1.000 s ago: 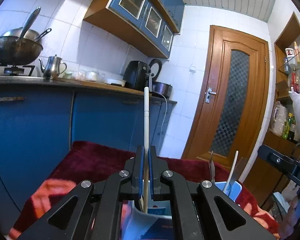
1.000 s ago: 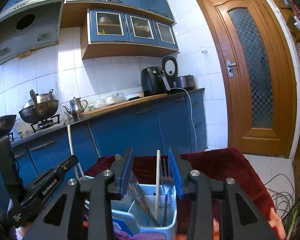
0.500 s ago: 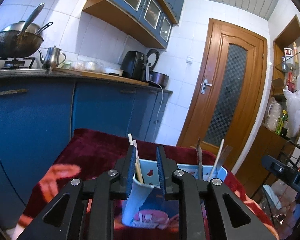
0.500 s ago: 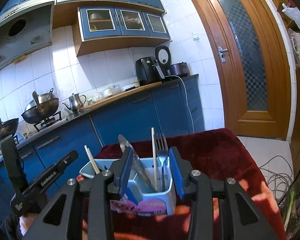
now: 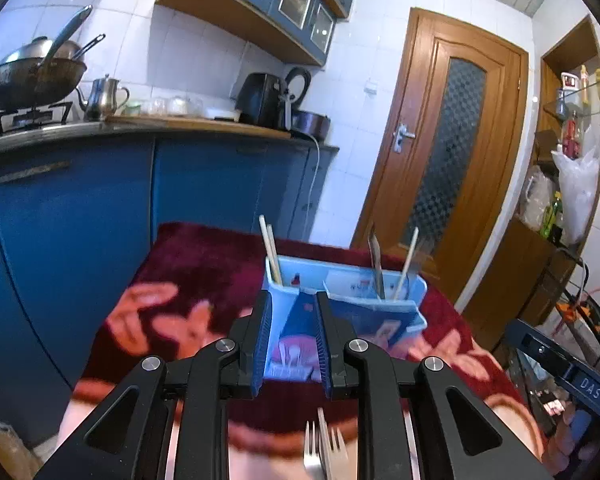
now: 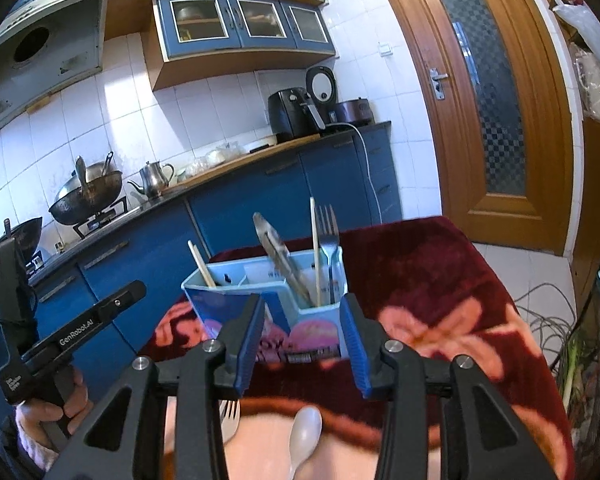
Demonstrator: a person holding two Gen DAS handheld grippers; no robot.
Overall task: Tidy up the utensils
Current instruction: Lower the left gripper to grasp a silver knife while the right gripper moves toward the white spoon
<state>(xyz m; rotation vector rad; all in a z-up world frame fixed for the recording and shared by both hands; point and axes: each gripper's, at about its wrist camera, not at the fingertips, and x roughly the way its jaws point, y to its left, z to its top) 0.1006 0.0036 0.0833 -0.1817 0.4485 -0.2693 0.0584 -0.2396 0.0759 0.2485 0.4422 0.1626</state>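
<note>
Two claws empty, both facing the blue caddy (image 5: 342, 298) on my bench.
Left view: left claw (image 5: 291, 338) slightly spread, forks (image 5: 326, 450) lying nearer than the caddy. Right view: right claw (image 6: 302, 340) spread, spoon (image 6: 306, 434) nearer too, awaiting sorting.

Glossy plastic caddy (image 6: 320, 312) on plush cloth (image 6: 440, 280); metal fork (image 6: 329, 236).

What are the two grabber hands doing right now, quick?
Left gripper: open a little, holding nothing.
Right gripper: open, holding nothing.
</note>
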